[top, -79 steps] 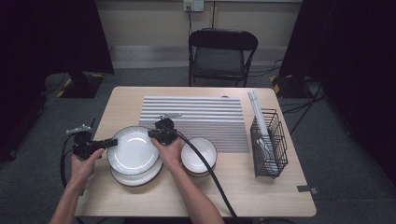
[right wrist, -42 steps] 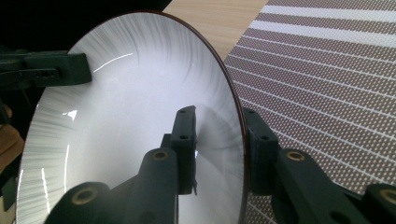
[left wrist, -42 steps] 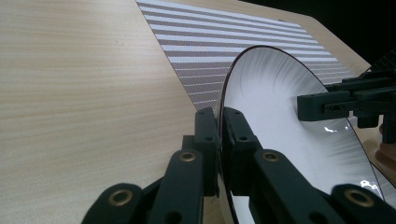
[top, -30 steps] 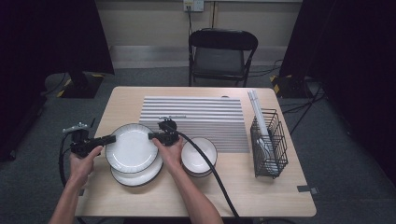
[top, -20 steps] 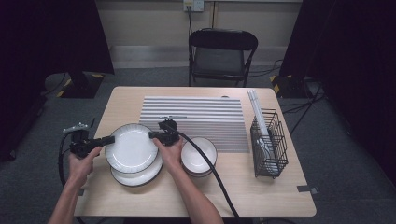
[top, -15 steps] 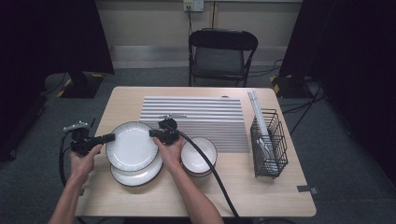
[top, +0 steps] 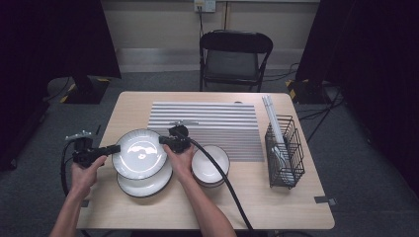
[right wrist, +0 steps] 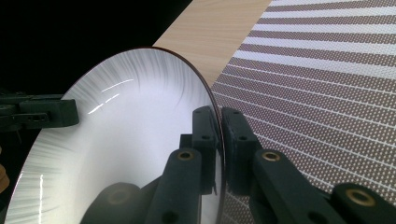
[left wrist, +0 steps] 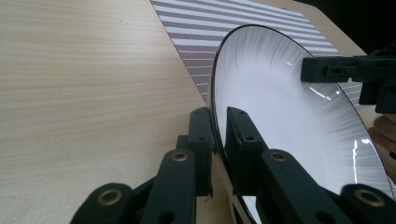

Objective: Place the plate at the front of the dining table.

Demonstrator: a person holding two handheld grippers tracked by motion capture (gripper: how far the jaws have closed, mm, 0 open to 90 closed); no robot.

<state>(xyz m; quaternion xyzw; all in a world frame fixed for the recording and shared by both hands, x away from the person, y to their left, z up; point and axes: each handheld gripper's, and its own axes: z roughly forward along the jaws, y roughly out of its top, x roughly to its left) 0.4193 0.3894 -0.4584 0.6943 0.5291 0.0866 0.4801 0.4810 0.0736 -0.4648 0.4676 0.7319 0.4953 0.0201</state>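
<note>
Dark curtains ring a pale wooden tabletop [top: 148, 207] that carries a striped mat [top: 217, 123], a stack of bowls [top: 211, 165] and a black wire rack [top: 285, 153]. Above a second plate [top: 143, 185] lying flat, a white dark-rimmed plate [top: 140, 154] is held up between both tools. The left tool [top: 114, 148] pinches its left rim, jaws pressed onto the edge, having just eased slightly. The right tool [top: 163, 140] pinches the opposite rim, having just tightened on it.
</note>
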